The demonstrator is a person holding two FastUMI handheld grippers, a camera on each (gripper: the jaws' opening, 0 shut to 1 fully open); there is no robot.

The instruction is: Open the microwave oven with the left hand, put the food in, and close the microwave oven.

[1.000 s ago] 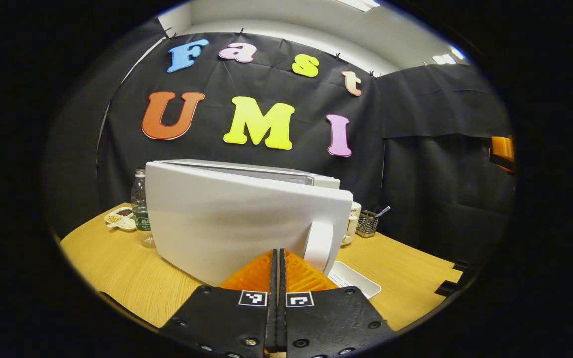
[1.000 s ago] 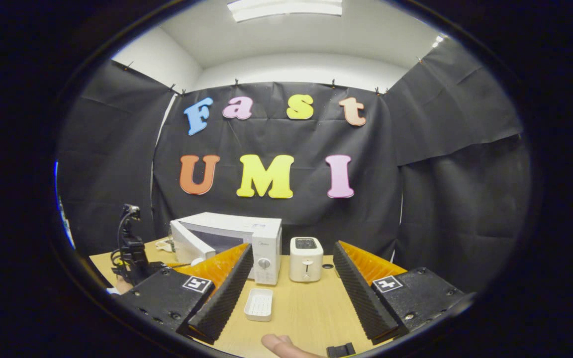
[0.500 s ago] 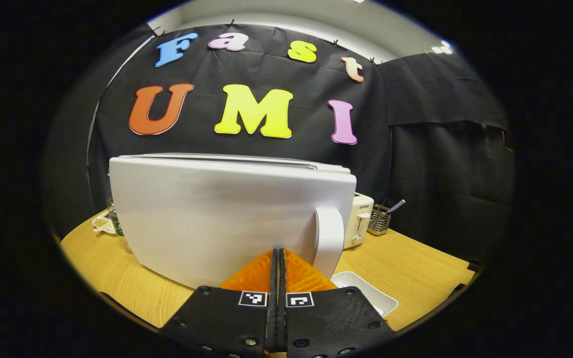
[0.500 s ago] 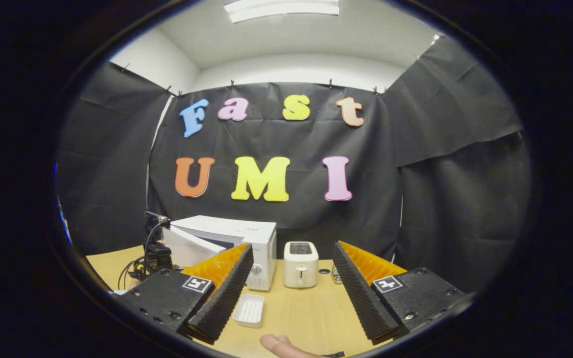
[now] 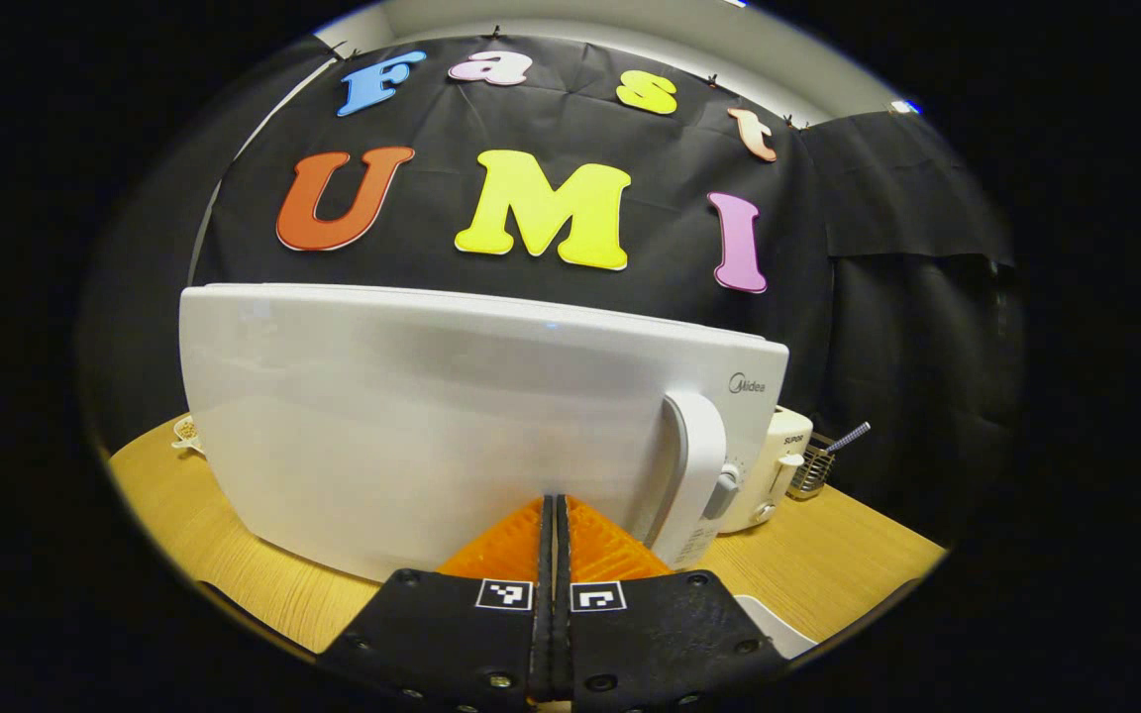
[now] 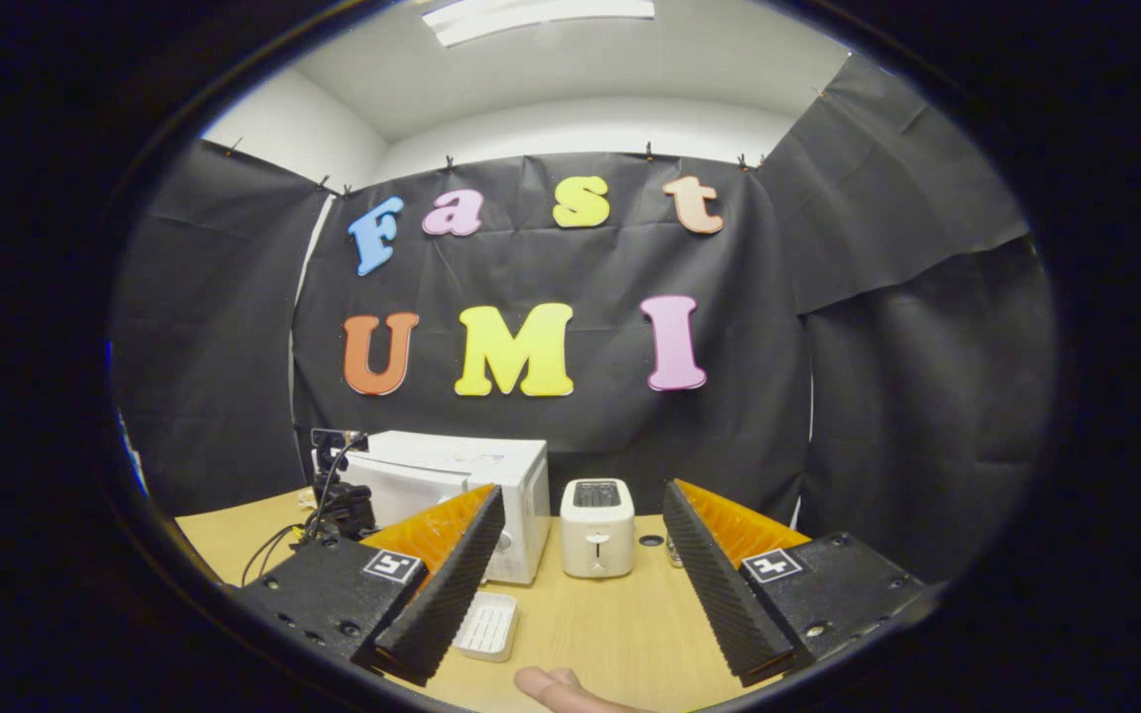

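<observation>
Wooden desk [image 5: 234, 555]; a rigid white microwave door [image 5: 432, 426] is pressed by clenched left tongs [image 5: 553, 515], best held at its handle [image 5: 694, 465]; right tongs [image 6: 580, 584] are spread, empty.

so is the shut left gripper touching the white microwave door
Cannot tell. In the left gripper view the left gripper has its closed tips overlapping the white microwave door, but neither contact nor a gap shows plainly.

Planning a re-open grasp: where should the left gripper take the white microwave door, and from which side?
Take the white microwave door by its upright white bar handle at the edge beside the control panel. Come straight from the front, jaws open across the bar: it stands proud and vertical. The left gripper, now shut, rests against the flat door face.
</observation>
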